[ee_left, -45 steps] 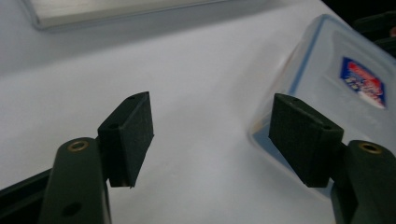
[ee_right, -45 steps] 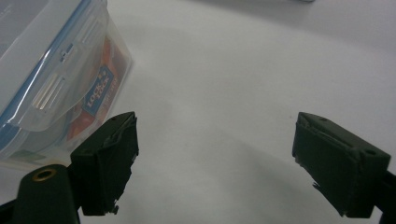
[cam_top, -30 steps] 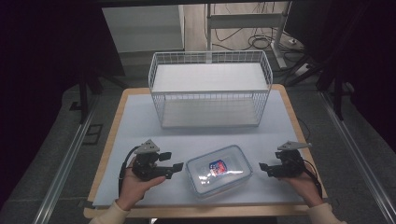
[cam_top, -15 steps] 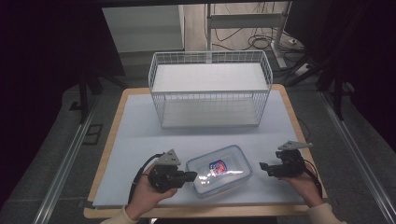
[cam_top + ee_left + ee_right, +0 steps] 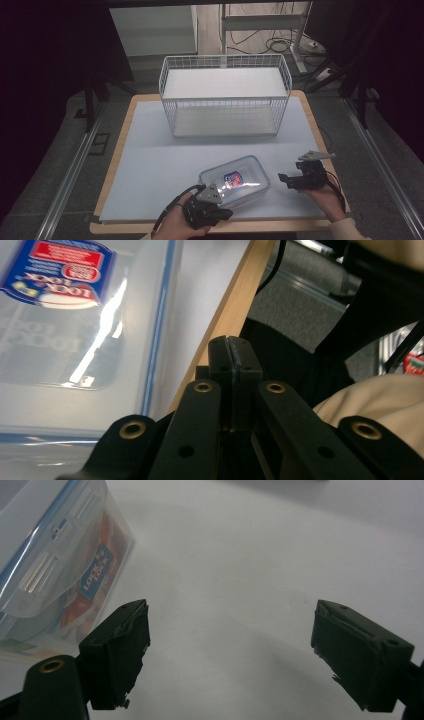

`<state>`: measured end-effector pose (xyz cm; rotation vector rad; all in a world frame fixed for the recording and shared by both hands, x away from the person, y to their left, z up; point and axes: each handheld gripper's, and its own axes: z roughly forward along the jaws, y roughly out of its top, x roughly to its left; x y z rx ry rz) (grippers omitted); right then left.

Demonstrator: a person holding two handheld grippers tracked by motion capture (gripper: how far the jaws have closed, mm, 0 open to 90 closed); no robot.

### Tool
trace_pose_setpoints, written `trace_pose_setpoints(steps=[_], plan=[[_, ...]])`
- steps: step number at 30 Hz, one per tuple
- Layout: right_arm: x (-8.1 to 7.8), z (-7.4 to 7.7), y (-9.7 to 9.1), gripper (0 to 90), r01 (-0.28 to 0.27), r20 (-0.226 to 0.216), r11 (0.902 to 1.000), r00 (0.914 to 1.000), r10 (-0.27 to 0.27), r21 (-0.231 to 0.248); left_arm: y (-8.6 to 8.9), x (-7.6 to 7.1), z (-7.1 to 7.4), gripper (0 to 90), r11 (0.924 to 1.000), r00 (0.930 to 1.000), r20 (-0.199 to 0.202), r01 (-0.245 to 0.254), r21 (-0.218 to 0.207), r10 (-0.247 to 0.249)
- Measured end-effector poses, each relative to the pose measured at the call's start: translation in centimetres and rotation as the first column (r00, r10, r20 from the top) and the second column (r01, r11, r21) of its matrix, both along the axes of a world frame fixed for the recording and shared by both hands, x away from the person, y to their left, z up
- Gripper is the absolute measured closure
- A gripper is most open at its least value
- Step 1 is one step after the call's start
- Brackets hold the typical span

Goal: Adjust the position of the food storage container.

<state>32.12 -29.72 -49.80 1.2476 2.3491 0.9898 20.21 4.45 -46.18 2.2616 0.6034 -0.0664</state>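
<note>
The box [image 5: 235,181] lay on the worktop [image 5: 150,155], before the wire basket [image 5: 225,97], between left tongs [image 5: 220,212] and right tongs [image 5: 286,180].

Clear lidded container [image 5: 235,181] near front edge, btwn left gripper [image 5: 226,214] & right gripper [image 5: 282,179]; wire basket [image 5: 225,95] behind

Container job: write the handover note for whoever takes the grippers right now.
Left gripper: shut, nothing between its jaws, at the near left corner of the container, by the table's front edge.
Right gripper: open, empty, just right of the container and not touching it.
Container: lidded, flat on the mat near the front edge. Wire basket stands empty at the back.
Done: nothing lifted so far.
Left: probably grip the container from both sides and move it, likely toward the basket.
</note>
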Motion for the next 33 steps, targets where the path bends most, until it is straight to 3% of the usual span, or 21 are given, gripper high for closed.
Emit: trace_pose_setpoints(steps=[13,18,21,27,33], plan=[[0.0,-0.2,0.0,15.8,-0.001,-0.007,0.9999,1.0,0.001,-0.012,-1.3,-0.2,-2.4,90.0,0.9933,0.9998,0.02,-0.011,0.115,0.009],[0.1,-0.3,0.0,15.8,0.0,-0.009,0.9999,1.0,0.0,-0.015,-0.6,0.6,-2.7,90.0,0.994,0.9984,0.018,-0.056,0.094,0.054],[0.1,-0.3,0.0,15.8,0.001,-0.01,0.9999,0.9999,-0.001,-0.015,-0.1,1.1,-2.9,90.0,0.997,0.9983,-0.029,-0.049,0.06,0.05],[0.1,-0.3,-0.1,16.0,0.008,-0.011,0.9999,0.9999,-0.008,-0.013,0.2,1.3,-2.9,90.0,0.9963,0.9982,-0.025,-0.052,0.069,0.054],[0.1,-0.3,-0.1,16.0,0.009,-0.014,0.9998,0.9999,-0.009,-0.016,1.6,2.4,-3.0,90.0,0.9941,0.9948,-0.039,-0.091,0.059,0.094]])
